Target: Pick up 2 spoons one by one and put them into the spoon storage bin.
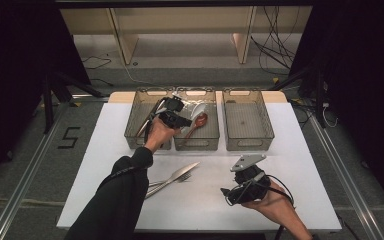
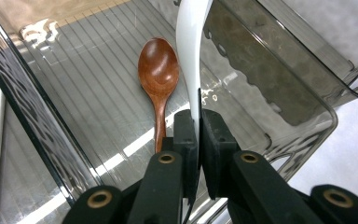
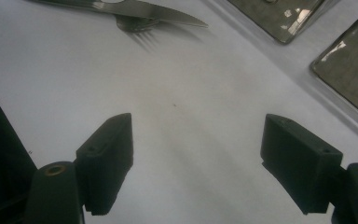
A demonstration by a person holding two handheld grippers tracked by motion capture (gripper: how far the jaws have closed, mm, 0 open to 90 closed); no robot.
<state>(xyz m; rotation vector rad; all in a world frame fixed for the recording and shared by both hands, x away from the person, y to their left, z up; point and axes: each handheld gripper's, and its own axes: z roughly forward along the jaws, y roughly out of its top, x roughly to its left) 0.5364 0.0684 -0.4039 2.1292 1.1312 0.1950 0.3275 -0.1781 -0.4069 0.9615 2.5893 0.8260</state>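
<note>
The left gripper (image 1: 186, 120) reaches over the middle one of three smoky see-through plastic bins (image 1: 196, 142) lined up along the far edge of the white table (image 1: 300, 190). Its jaws are clenched on the thin handle of a white plastic spoon (image 2: 190, 56); in the left gripper view the handle runs up from between the black pads toward twelve o'clock, the bowl end passing out of the top of the frame. In the high view the white spoon (image 1: 198, 109) shows just at one o'clock from that gripper, above the bin's ribbed floor.

A brown wooden spoon (image 2: 157, 74) lies flat on the floor of the same bin, bowl toward twelve o'clock and handle toward six, just at nine o'clock from the white handle; whether they touch cannot be told. In the high view the wooden spoon (image 1: 196, 123) sits near the bin's centre.

The right gripper (image 1: 226, 192) rests at the near right of the table, at about four o'clock from the bins, its jaws released and spread wide over bare white tabletop.

A steel table knife (image 1: 174, 178) and a steel fork (image 1: 181, 178) lie together on the table at six o'clock from the middle bin, between the two forearms. In the right gripper view the knife (image 3: 149, 11) crosses the top edge with the fork (image 3: 135, 24) tines just beneath it.
</note>
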